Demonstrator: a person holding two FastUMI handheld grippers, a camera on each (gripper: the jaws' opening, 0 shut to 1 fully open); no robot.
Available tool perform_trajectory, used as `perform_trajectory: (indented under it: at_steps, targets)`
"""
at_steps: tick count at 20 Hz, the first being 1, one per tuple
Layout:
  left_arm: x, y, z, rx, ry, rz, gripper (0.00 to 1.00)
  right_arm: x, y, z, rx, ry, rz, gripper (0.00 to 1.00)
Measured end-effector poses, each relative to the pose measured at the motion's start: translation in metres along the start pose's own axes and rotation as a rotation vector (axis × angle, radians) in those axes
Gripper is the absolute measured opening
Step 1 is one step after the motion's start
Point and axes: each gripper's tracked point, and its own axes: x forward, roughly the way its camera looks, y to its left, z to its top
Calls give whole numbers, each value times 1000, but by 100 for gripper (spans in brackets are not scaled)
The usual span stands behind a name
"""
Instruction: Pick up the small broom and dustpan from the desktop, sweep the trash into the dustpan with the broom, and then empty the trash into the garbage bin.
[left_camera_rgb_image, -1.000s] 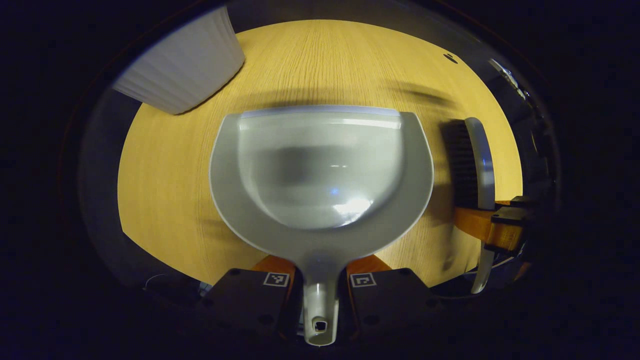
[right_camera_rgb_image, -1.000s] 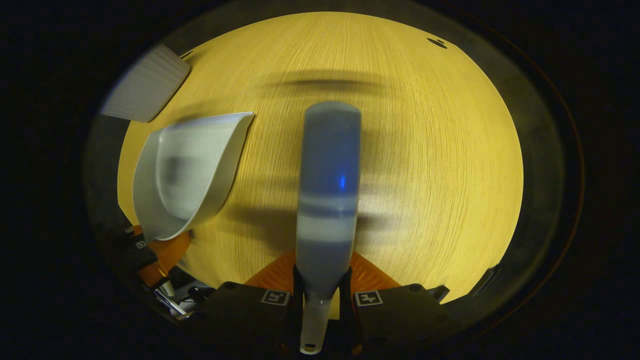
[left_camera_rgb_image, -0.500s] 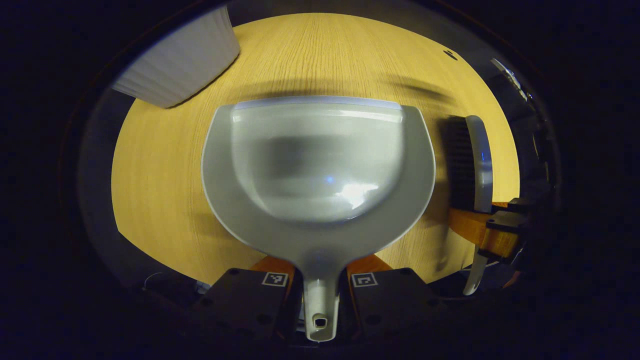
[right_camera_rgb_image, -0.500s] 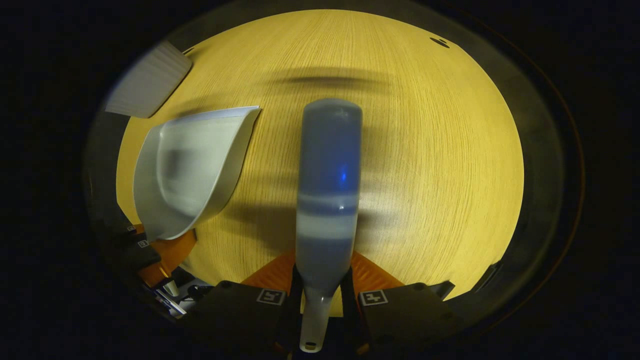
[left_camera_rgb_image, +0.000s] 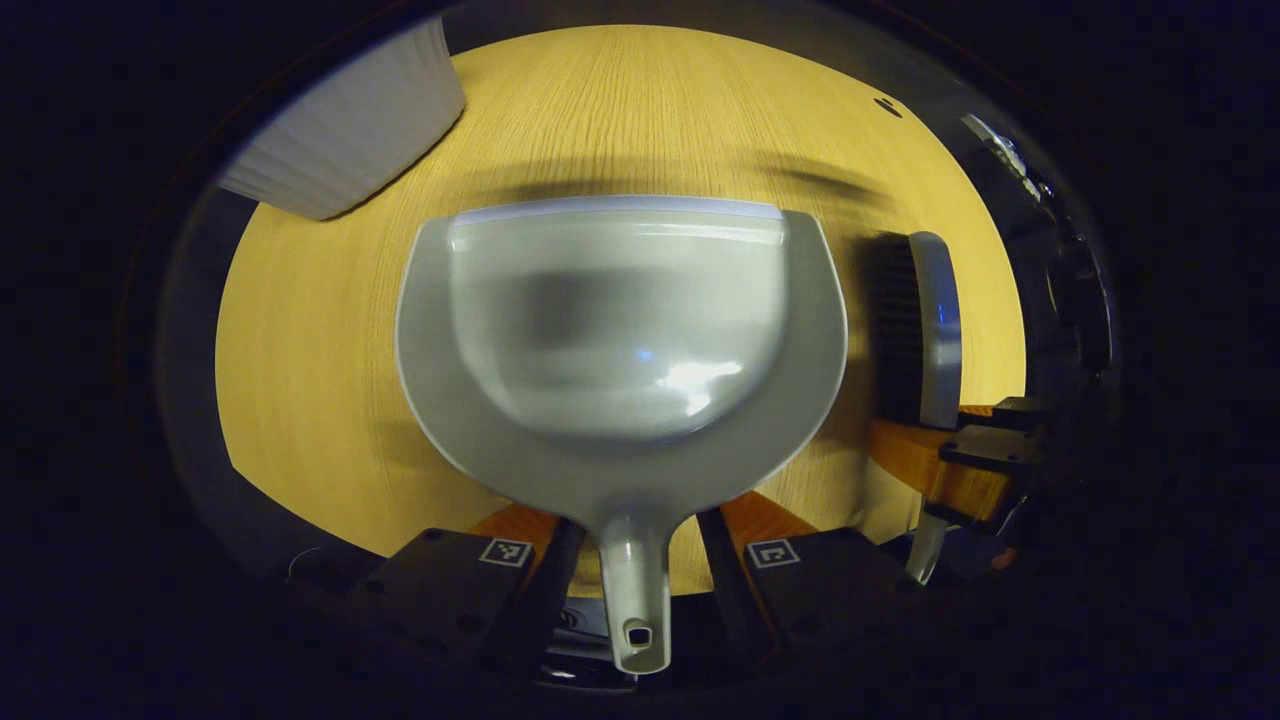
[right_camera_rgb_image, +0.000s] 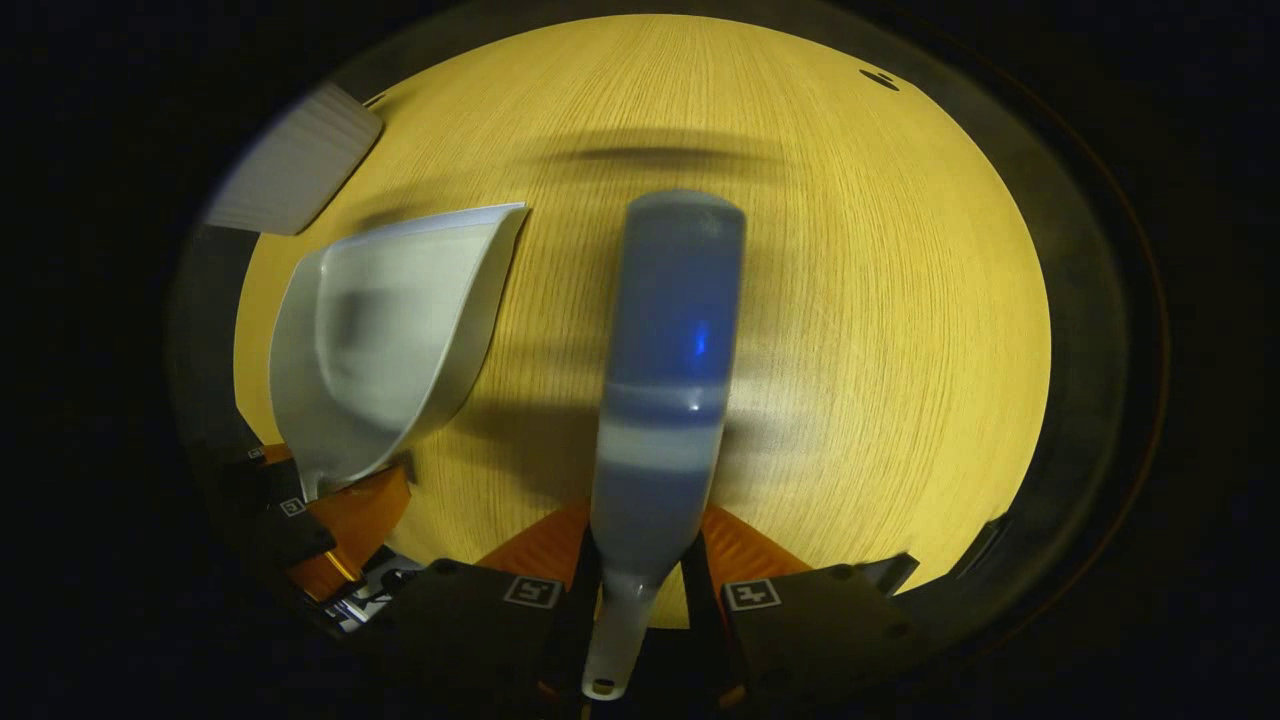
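Resting: dustpan (left_camera_rgb_image: 620, 330) handle btwn spread left tool (left_camera_rgb_image: 636, 570) | right tool (right_camera_rgb_image: 640, 610) pinching broom (right_camera_rgb_image: 665, 370)

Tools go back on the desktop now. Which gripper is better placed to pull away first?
Left, probably. The left gripper stands open, with gaps either side of the dustpan handle. On the right gripper, the fingers sit close against the broom handle, so it must open first.
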Motion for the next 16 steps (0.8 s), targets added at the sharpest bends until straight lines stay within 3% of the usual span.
perform_trajectory:
  at_steps: [1,2,3,6,8,16]
  targets:
    - [-1,0,0,2,-2,3,62,-1,2,1,1,-1,3,46]
    - [-3,1,0,5,-3,7,63,-2,3,0,0,-3,4,70]
    - [-5,2,2,6,-4,10,72,-3,4,1,0,-7,6,93]
    - [-9,4,0,-1,-14,29,76,-7,4,0,1,-15,6,96]
    - [-11,6,-1,0,-21,33,86,-9,4,0,5,-22,8,96]
    - [-35,-3,-5,32,-127,-3,86,-39,7,-1,8,-123,36,96]
